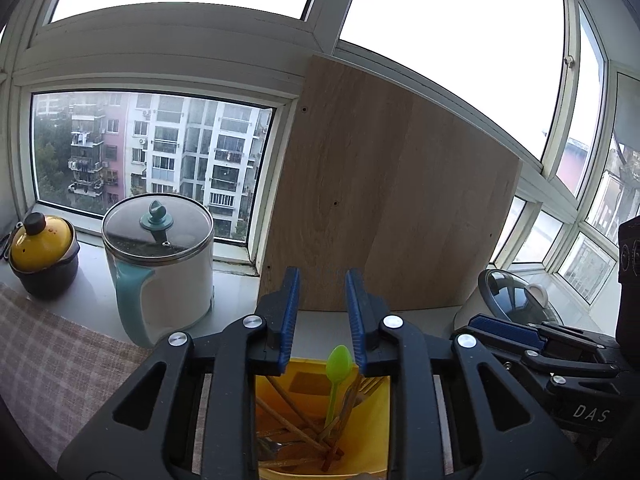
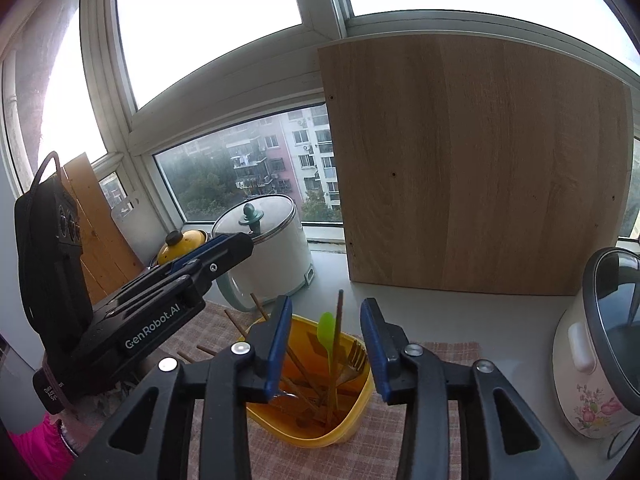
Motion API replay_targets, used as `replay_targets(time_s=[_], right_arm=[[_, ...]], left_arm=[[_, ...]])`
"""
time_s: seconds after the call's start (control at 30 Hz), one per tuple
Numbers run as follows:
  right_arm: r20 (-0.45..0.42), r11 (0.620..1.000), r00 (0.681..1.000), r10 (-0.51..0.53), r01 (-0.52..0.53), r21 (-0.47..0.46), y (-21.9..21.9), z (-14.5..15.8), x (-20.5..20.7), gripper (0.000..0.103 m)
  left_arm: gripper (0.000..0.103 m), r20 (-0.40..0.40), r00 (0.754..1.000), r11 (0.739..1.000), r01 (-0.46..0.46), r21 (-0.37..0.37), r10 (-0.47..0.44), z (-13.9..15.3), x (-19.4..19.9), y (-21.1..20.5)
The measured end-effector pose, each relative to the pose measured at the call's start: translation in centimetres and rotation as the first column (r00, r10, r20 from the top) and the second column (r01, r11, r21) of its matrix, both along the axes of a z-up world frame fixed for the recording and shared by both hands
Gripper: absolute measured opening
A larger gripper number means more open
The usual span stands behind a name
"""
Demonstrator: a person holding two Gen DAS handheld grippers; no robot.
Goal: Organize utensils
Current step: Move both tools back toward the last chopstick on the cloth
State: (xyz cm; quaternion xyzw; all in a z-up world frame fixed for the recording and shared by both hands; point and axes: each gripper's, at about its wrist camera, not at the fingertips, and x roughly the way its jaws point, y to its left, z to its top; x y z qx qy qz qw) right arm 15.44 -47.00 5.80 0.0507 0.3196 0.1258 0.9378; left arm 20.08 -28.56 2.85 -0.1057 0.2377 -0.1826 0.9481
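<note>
- My left claw (image 1: 322, 312) and my right claw (image 2: 325, 340): two units, blue pads on black arms, jaws parted, nothing between them.
- One yellow plastic holder (image 2: 352, 412), rounded-square, on the checked cloth (image 2: 432, 432) covering the table, directly below both claws.
- Inside it: one green plastic spoon (image 2: 326, 330), one metal fork (image 2: 356, 356), several wooden chopsticks (image 2: 339, 344); exact count unclear.
- More chopsticks lie beside it.
- Behind: two lidded white pots, one wooden board (image 2: 480, 168).

utensils (image 2: 328, 364) in bin (image 2: 352, 416) | bin on mat (image 2: 436, 354) | board (image 2: 476, 168) behind
</note>
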Motion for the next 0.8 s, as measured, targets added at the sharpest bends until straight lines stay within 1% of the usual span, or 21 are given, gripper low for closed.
replay_targets(time_s=[0.1, 0.17, 0.37, 0.4, 0.43, 0.47, 0.5, 0.53, 0.57, 0.63, 0.67, 0.7, 0.8], right_arm=[[-0.003, 1.000, 1.000, -0.025, 0.025, 0.005, -0.1, -0.1, -0.8, 0.038], [-0.006, 0.999, 0.999, -0.043, 0.043, 0.012, 0.0, -0.1, -1.3, 0.042], [-0.006, 0.994, 0.995, -0.103, 0.103, 0.033, 0.6, -0.1, -3.8, 0.061], [-0.005, 0.993, 0.994, -0.109, 0.109, 0.039, 0.8, 0.0, -4.3, 0.065], [-0.004, 0.992, 0.993, -0.115, 0.115, 0.044, 1.0, 0.0, -4.8, 0.070], [-0.001, 0.992, 0.993, -0.121, 0.120, 0.048, 1.3, 0.1, -5.3, 0.071], [0.003, 0.991, 0.992, -0.125, 0.125, 0.049, 1.6, 0.1, -5.7, 0.076], [0.006, 0.991, 0.992, -0.128, 0.128, 0.047, 2.0, 0.1, -6.2, 0.080], [0.009, 0.990, 0.991, -0.133, 0.133, 0.045, 2.4, 0.1, -6.6, 0.083], [0.013, 0.989, 0.990, -0.142, 0.141, 0.047, 3.4, 0.1, -7.2, 0.094], [0.014, 0.989, 0.990, -0.142, 0.141, 0.050, 3.9, 0.1, -7.5, 0.097], [0.015, 0.989, 0.990, -0.139, 0.138, 0.054, 4.5, 0.0, -7.7, 0.102], [0.014, 0.992, 0.993, -0.115, 0.114, 0.061, 6.4, -0.5, -8.1, 0.103]], left_arm=[[0.022, -0.005, 1.000, 1.000, 0.009, 0.013, -0.009, 0.3, -0.6, 0.7], [0.022, -0.011, 1.000, 1.000, 0.018, 0.019, -0.017, 0.4, -1.1, 1.4], [0.023, -0.033, 0.997, 0.997, 0.067, 0.038, -0.065, 0.9, -2.8, 4.1], [0.023, -0.039, 0.996, 0.996, 0.077, 0.046, -0.075, 1.0, -3.0, 4.7], [0.028, -0.044, 0.995, 0.995, 0.088, 0.051, -0.086, 1.0, -3.4, 5.3], [0.034, -0.049, 0.994, 0.993, 0.100, 0.056, -0.098, 1.1, -3.7, 6.0], [0.036, -0.053, 0.993, 0.992, 0.112, 0.062, -0.109, 1.1, -4.0, 6.7], [0.037, -0.058, 0.992, 0.991, 0.117, 0.069, -0.113, 1.1, -4.3, 7.6], [0.037, -0.070, 0.991, 0.990, 0.119, 0.073, -0.114, 1.1, -4.6, 8.5], [0.038, -0.103, 0.987, 0.988, 0.134, 0.081, -0.125, 0.8, -5.0, 10.3], [0.038, -0.112, 0.986, 0.986, 0.138, 0.091, -0.128, 0.7, -5.2, 11.2], [0.038, -0.116, 0.986, 0.985, 0.135, 0.108, -0.122, 0.5, -5.5, 12.2], [0.038, -0.140, 0.985, 0.980, 0.123, 0.156, -0.101, -0.2, -6.3, 15.1]])
